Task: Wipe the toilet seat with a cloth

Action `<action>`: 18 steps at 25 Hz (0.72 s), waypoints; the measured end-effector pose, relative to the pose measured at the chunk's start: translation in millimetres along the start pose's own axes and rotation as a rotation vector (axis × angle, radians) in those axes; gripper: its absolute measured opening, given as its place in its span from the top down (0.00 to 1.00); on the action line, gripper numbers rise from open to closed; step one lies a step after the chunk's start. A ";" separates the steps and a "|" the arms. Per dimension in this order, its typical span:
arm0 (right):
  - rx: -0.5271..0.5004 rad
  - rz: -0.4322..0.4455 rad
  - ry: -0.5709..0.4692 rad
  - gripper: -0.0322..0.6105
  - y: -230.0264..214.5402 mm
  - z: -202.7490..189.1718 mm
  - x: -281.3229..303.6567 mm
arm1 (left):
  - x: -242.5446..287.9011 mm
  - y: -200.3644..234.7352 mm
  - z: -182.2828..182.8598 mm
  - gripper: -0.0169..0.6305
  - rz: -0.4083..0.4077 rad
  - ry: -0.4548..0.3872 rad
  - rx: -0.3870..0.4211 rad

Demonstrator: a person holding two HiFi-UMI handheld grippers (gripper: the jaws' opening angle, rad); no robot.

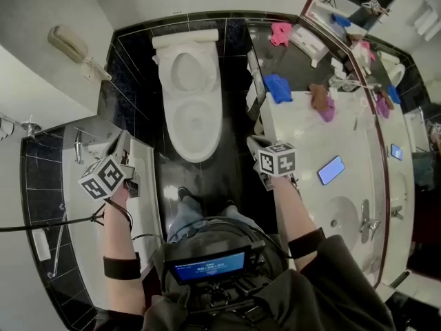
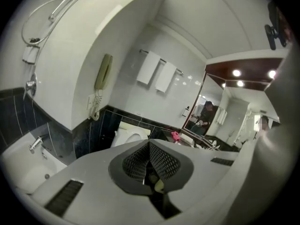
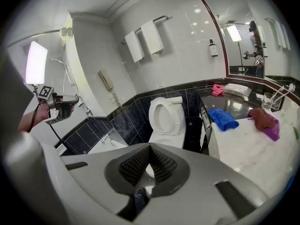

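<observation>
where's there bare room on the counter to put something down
Bare marble on the counter lies between the blue cloth, the brown cloth and the phone. Crowded: the far end with cloths, the near end taken by the sink.

Left gripper (image 2: 149, 143): I see jaws pressed together, empty, tipped slightly down.
Right gripper (image 3: 150, 146): jaws together, empty, tipped down more steeply.
Left forearm (image 1: 118, 229), right forearm (image 1: 291, 209): both reach forward, well apart.

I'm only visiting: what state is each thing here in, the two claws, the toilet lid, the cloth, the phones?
Left claw, shut, empty.
Right claw, shut, empty.
Toilet lid, raised.
Blue cloth, lying bunched, untouched.
Smartphone, screen lit, flat on the counter.
Wall handset, on its cradle.
</observation>
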State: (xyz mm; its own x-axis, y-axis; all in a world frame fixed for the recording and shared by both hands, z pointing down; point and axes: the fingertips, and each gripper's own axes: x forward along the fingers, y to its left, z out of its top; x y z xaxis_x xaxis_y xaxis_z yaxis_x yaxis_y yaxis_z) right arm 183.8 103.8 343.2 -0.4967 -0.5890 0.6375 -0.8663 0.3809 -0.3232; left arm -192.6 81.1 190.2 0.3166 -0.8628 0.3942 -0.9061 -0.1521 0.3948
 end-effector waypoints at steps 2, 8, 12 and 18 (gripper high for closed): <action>0.002 0.008 -0.005 0.92 0.6 2.0 -3.2 | 3.1 -7.2 -10.1 0.97 0.036 0.043 0.114; -0.044 0.048 -0.013 0.92 14.7 0.9 -7.9 | 4.1 -20.5 -32.9 0.97 0.134 0.119 0.334; -0.060 0.059 -0.002 0.92 32.4 -4.5 -1.9 | 13.3 -18.0 -49.8 0.97 0.127 0.160 0.378; -0.072 0.050 -0.001 0.92 44.6 -0.6 7.5 | 30.2 -13.5 -55.8 0.97 0.077 0.181 0.396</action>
State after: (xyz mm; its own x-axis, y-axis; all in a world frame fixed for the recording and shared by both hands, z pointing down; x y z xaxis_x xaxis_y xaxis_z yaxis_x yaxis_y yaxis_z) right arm 141.4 116.7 334.0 -0.5396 -0.5686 0.6209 -0.8343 0.4601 -0.3037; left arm -155.2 84.0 243.0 0.2561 -0.7856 0.5632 -0.9554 -0.2943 0.0239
